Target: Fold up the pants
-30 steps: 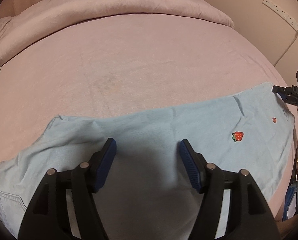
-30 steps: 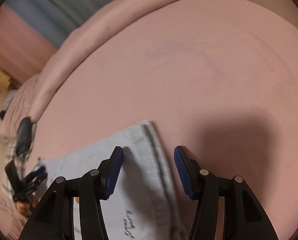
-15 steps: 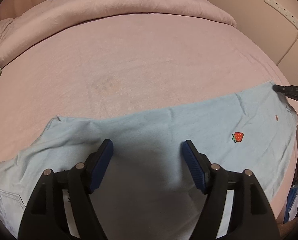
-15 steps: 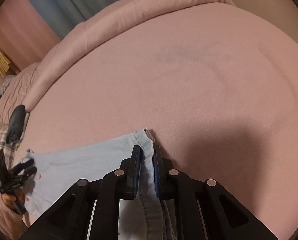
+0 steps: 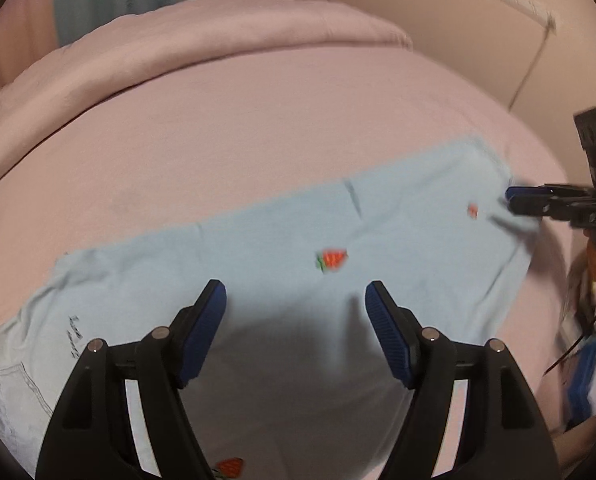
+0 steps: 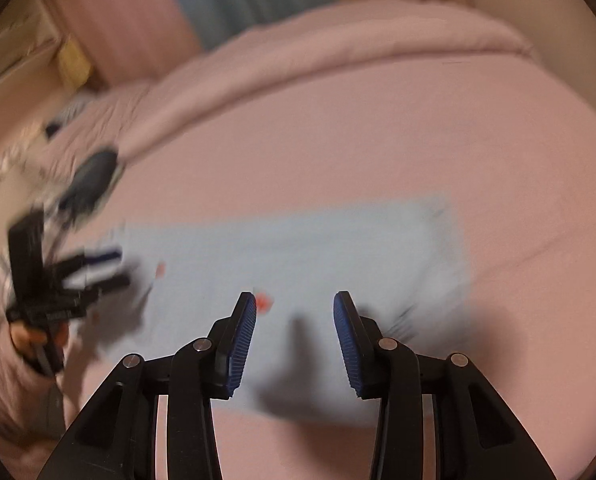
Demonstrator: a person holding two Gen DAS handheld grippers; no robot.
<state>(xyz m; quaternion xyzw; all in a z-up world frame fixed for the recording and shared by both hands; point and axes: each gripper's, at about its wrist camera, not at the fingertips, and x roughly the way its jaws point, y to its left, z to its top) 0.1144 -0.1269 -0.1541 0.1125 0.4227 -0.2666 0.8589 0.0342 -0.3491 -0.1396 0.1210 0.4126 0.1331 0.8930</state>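
1. Between the left gripper's (image 5: 296,300) blue ribbed pads there is only air: its jaws stand wide apart, holding nothing, poised above the near half of the light blue cotton pants (image 5: 258,256) printed with small red strawberries.
2. That wide spread suits a downward approach, as I judge it, ready to take a fresh pinch of cloth for a fold.
3. Out to the side, the right gripper (image 6: 294,308) also stands open, with a moderate gap and nothing between its pads, hovering over the pants (image 6: 298,248) near one strawberry print.
4. Seen from the left wrist view, the right gripper (image 5: 511,196) appears side-on at the far end of the garment; motion blur there makes its contact with the cloth impossible to judge.
5. The pants lie spread in a long, fairly flat strip across the pink-sheeted bed (image 5: 258,128), a pocket seam showing at one end, which gives each gripper its own end to work.
6. Beyond them, a rolled pink duvet (image 5: 198,48) sits along the bed's far edge, well apart from the garment.
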